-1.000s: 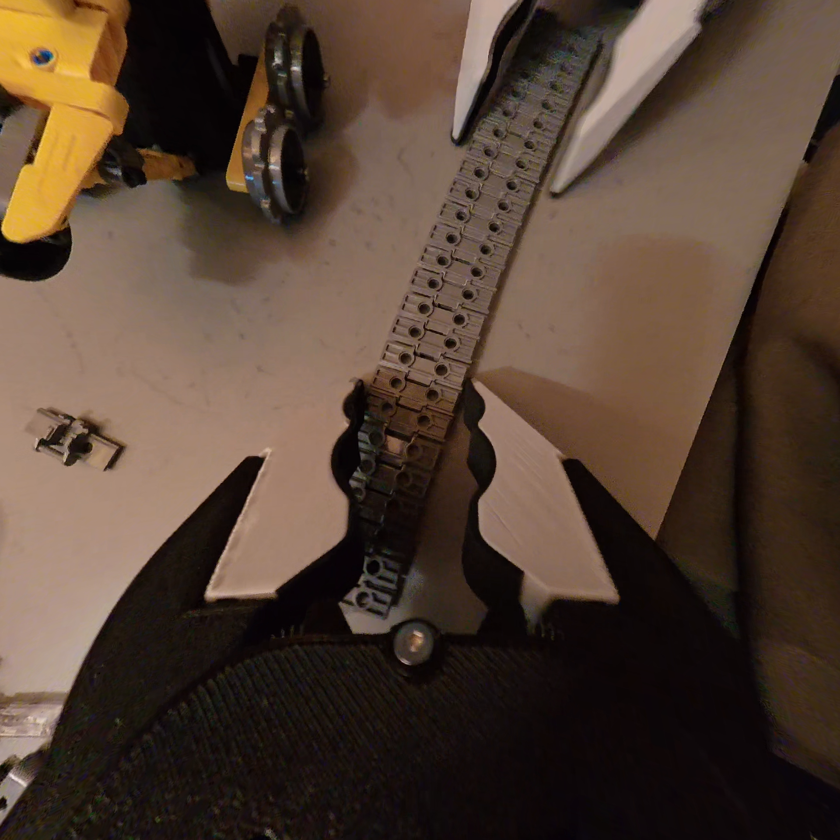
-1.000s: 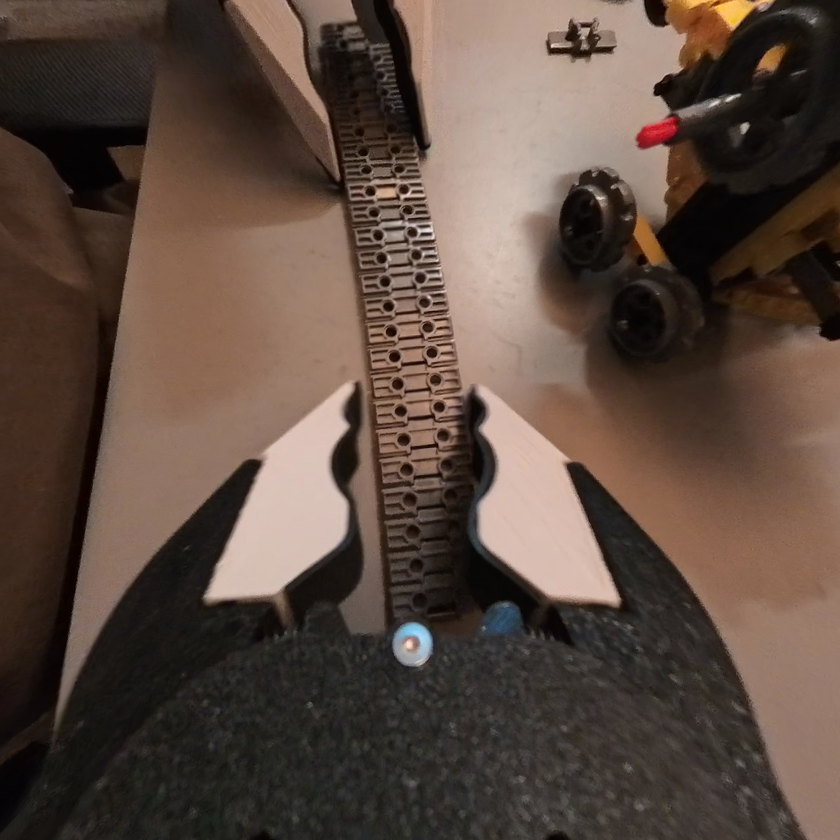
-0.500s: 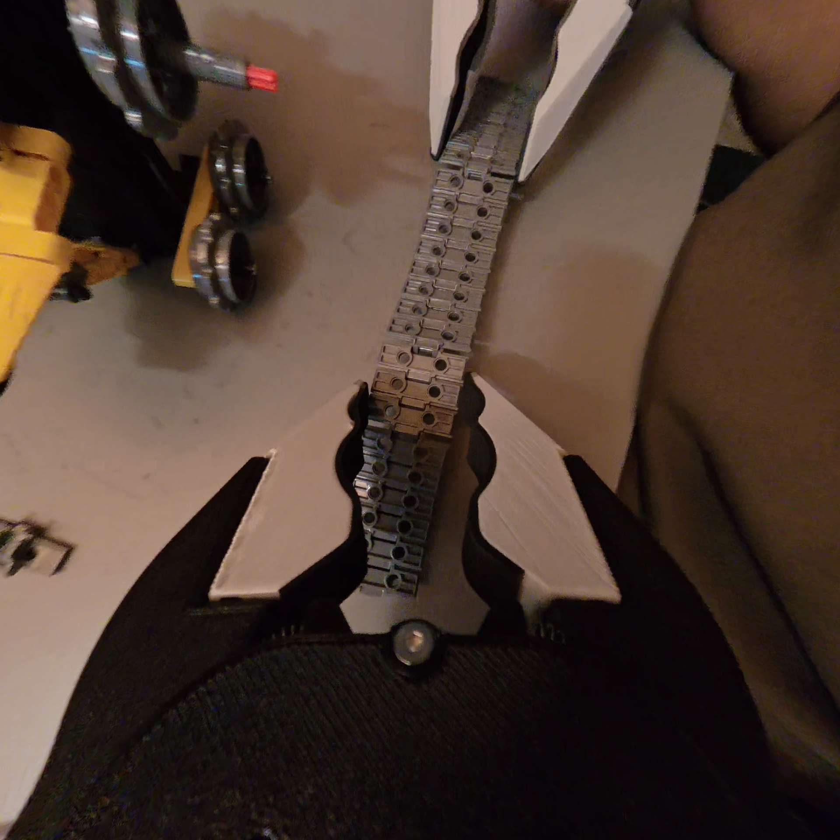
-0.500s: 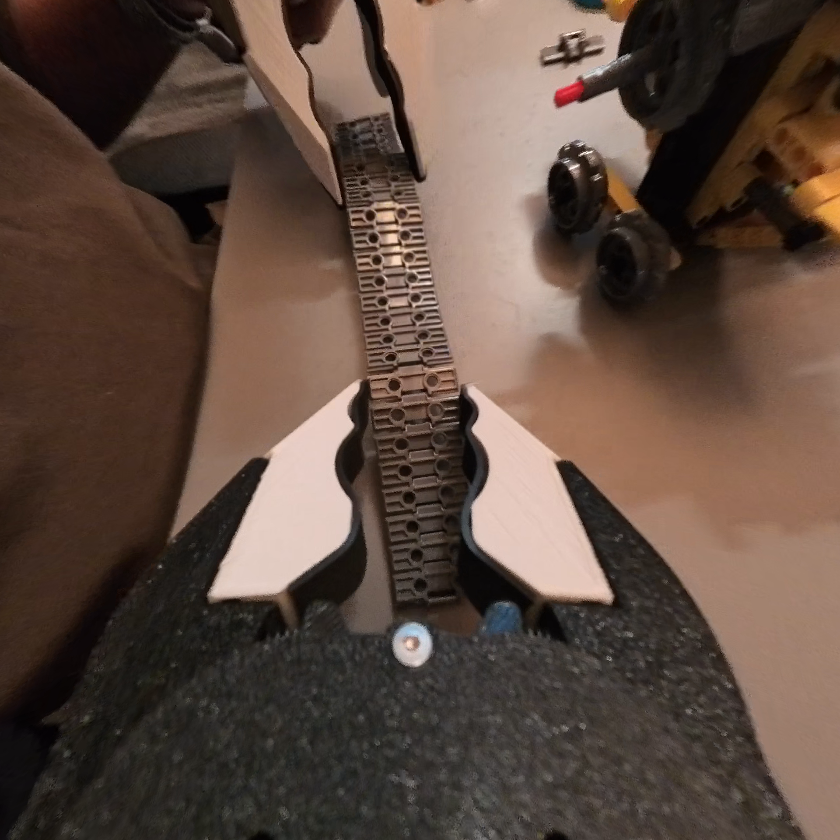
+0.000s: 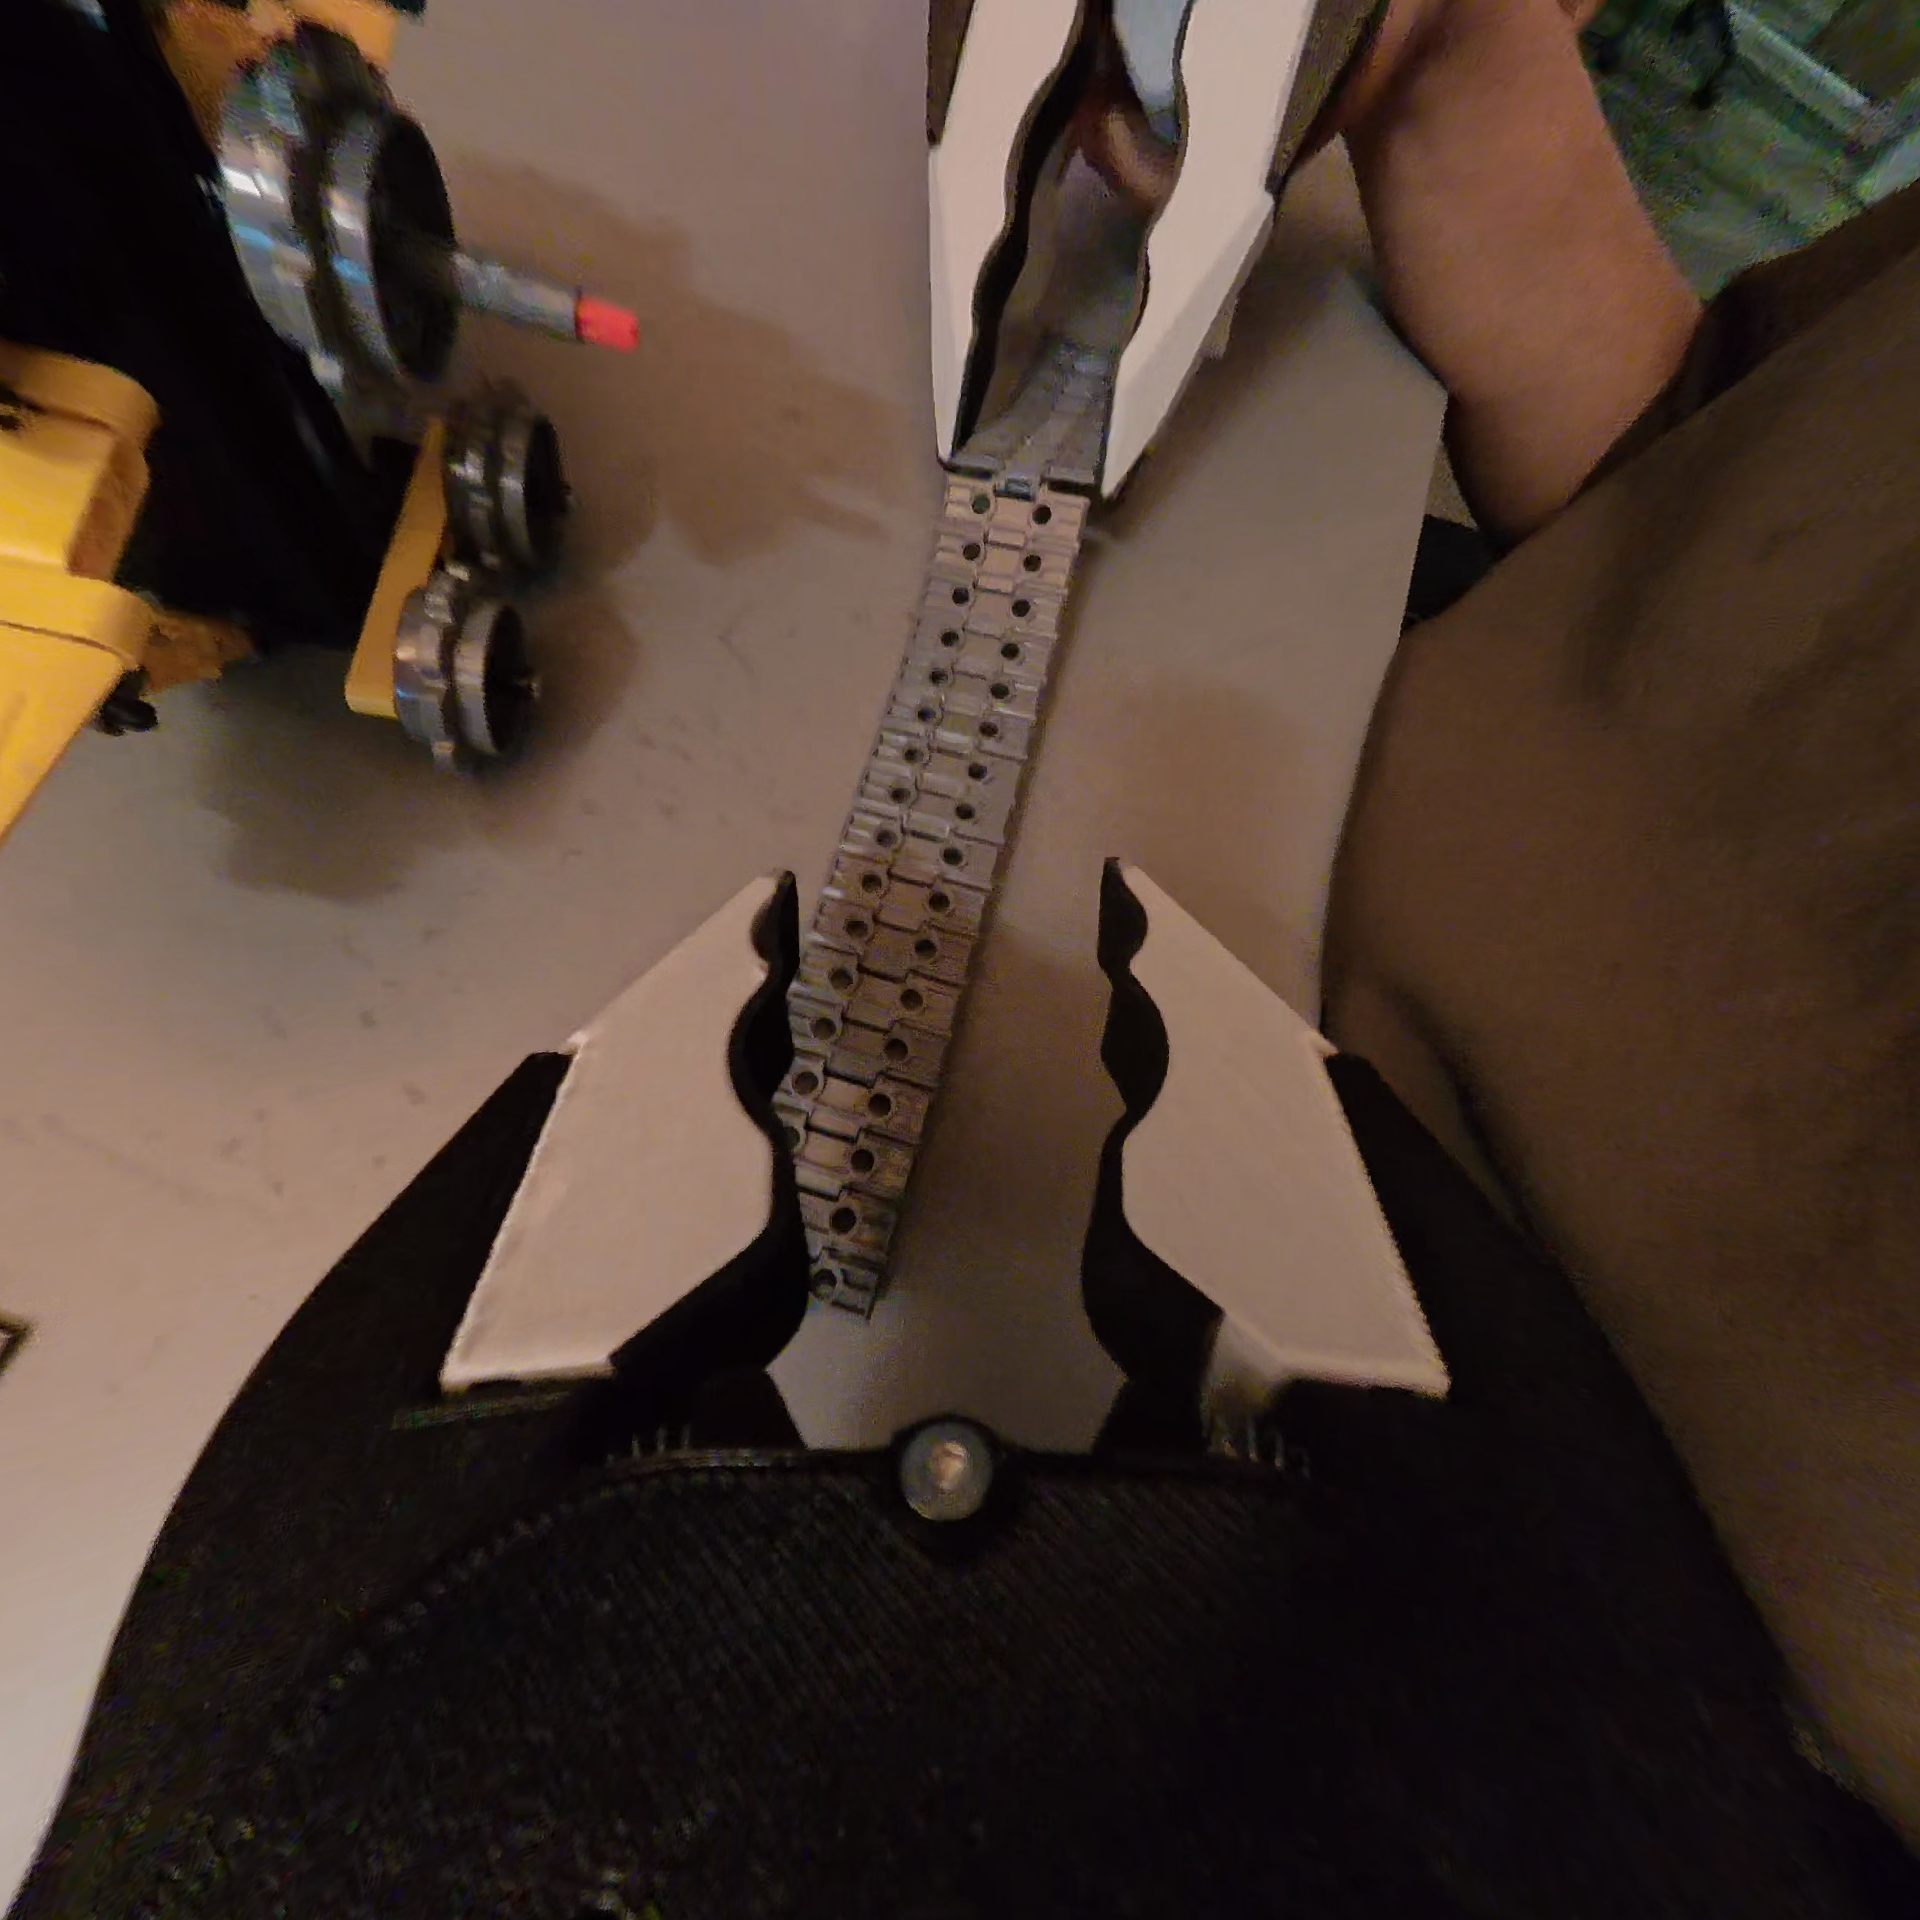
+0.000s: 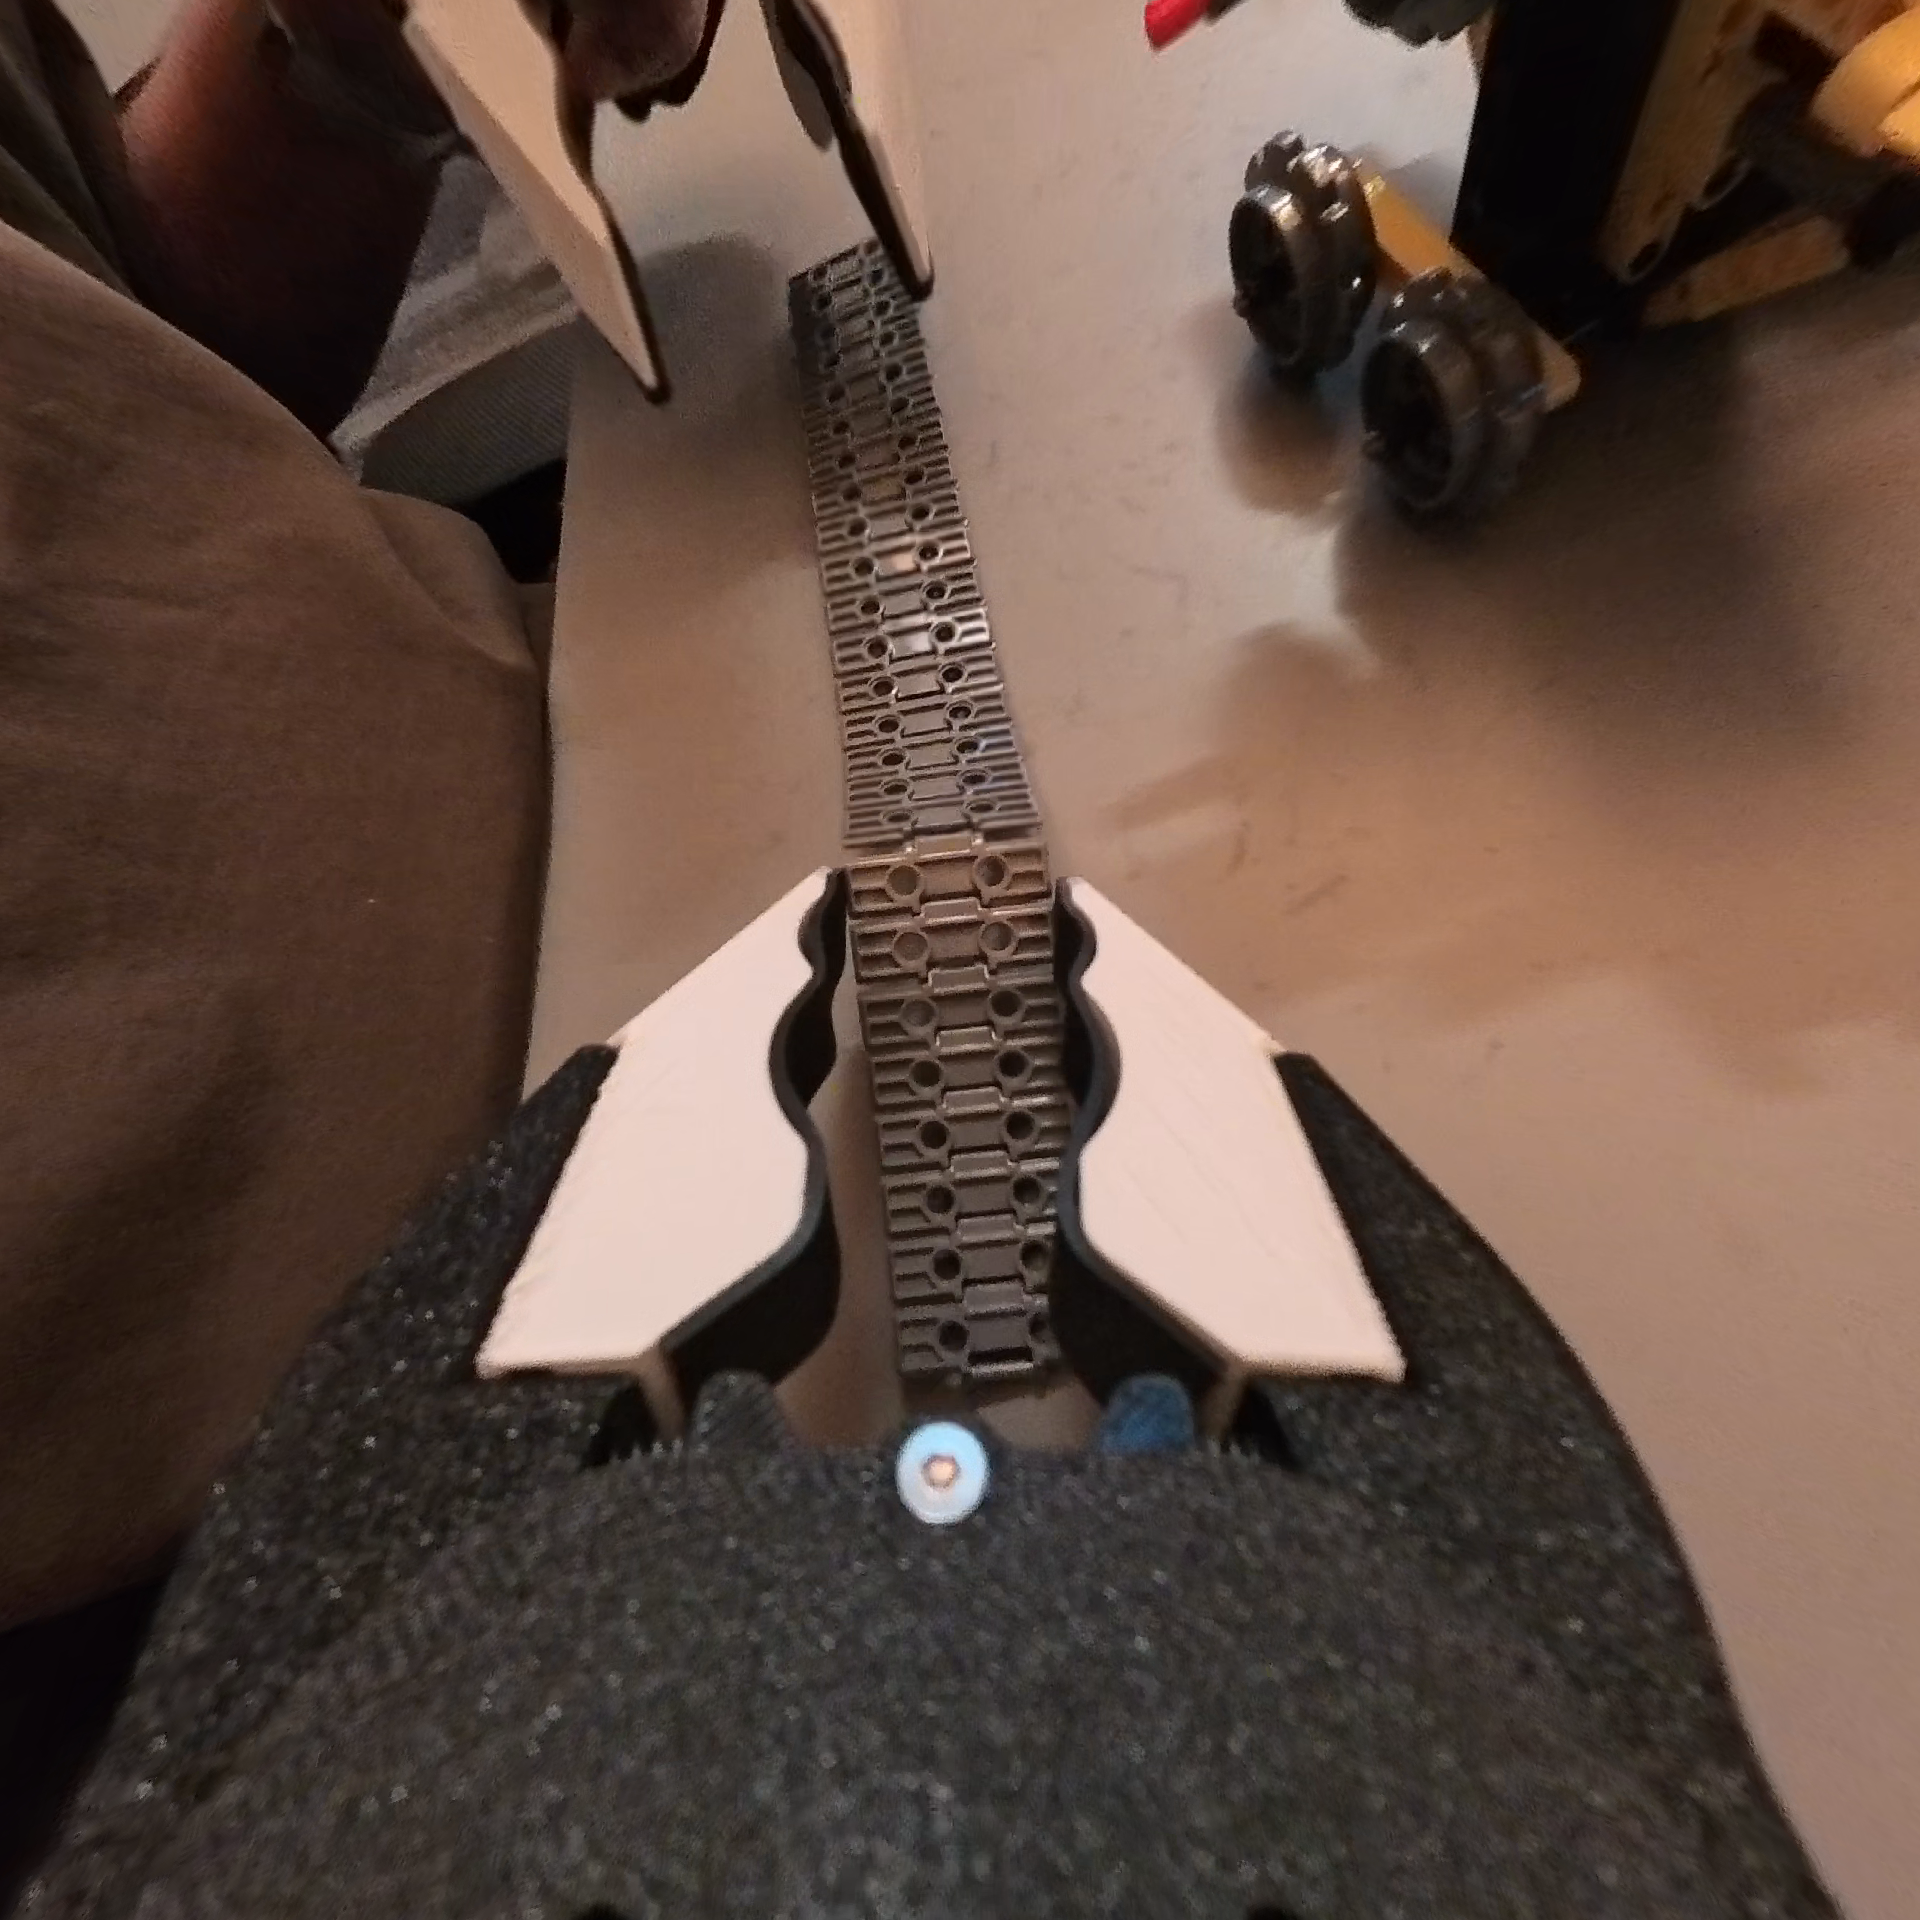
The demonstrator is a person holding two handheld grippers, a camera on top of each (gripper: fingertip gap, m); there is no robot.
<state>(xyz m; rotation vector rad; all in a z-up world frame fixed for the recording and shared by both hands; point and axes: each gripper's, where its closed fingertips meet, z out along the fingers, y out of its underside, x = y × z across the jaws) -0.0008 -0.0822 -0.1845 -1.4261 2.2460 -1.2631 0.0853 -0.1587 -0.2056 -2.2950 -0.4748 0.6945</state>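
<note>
A long grey toy track strip (image 5: 966, 727) lies on the pale table (image 5: 312, 1039). My left gripper (image 5: 948, 873) is open around its near end; the strip rests against the left finger and is clear of the right one. My right gripper (image 5: 1034, 468) shows far off, shut on the strip's other end. In the right wrist view my right gripper (image 6: 948, 881) is shut on the track strip (image 6: 914, 623), which bends down to the table past the fingertips. The left gripper (image 6: 781, 332) stands open over the far end.
A yellow and black toy vehicle (image 5: 62, 499) with small black wheels (image 5: 468, 644) and a red-tipped axle (image 5: 608, 322) stands left of the strip; it also shows in the right wrist view (image 6: 1714, 156). A person's arm (image 5: 1507, 260) and brown clothing (image 5: 1662, 935) are beyond the table edge.
My left gripper has opened and let go of the track strip. My right gripper stays shut on its end. Both views have drifted toward the table edge and the person.
</note>
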